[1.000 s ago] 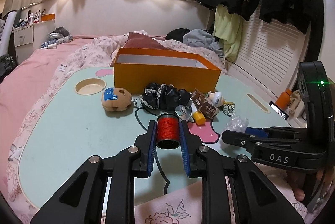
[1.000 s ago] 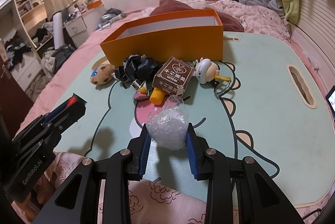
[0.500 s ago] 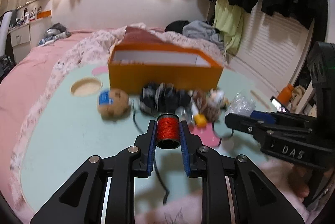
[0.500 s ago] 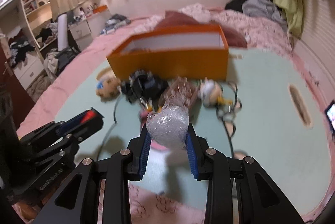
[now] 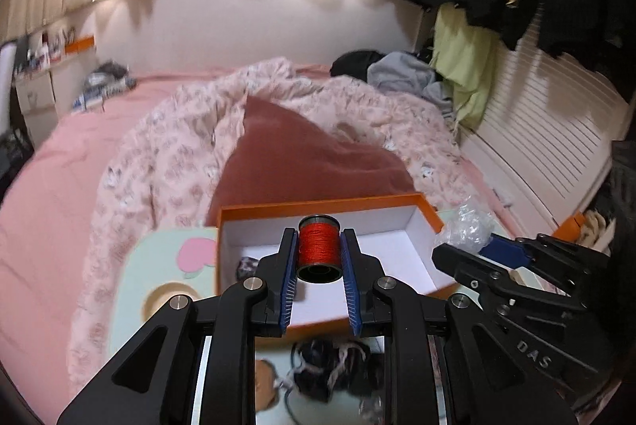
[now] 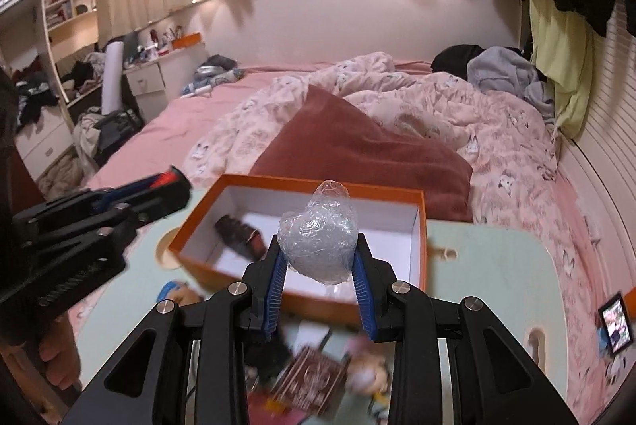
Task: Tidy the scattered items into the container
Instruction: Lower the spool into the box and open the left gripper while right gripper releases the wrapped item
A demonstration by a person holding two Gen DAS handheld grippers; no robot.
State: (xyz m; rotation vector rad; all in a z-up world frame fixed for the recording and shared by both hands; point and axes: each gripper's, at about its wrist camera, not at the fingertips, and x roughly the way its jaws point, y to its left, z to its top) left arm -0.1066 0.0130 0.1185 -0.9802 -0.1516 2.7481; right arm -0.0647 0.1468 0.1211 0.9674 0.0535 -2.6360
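Observation:
My left gripper (image 5: 318, 246) is shut on a red thread spool (image 5: 318, 247) and holds it above the open orange box (image 5: 427, 212). My right gripper (image 6: 317, 250) is shut on a crumpled clear plastic ball (image 6: 318, 238), held over the near edge of the same orange box (image 6: 422, 226). A dark item (image 6: 240, 234) lies inside the box at its left end. Each gripper shows in the other's view: the right one (image 5: 461, 246) with the plastic, the left one (image 6: 175, 182) with the spool.
The box stands on a mint-green lap table (image 6: 489, 266) on a pink bed. Below the grippers lie a brown carton (image 6: 314, 381), a black fabric bundle (image 5: 330, 365) and a plush toy (image 6: 179, 295). A dark red pillow (image 6: 357, 146) lies behind the box.
Both grippers have risen from the table and moved forward, carrying the spool and the plastic ball from in front of the box to above it.

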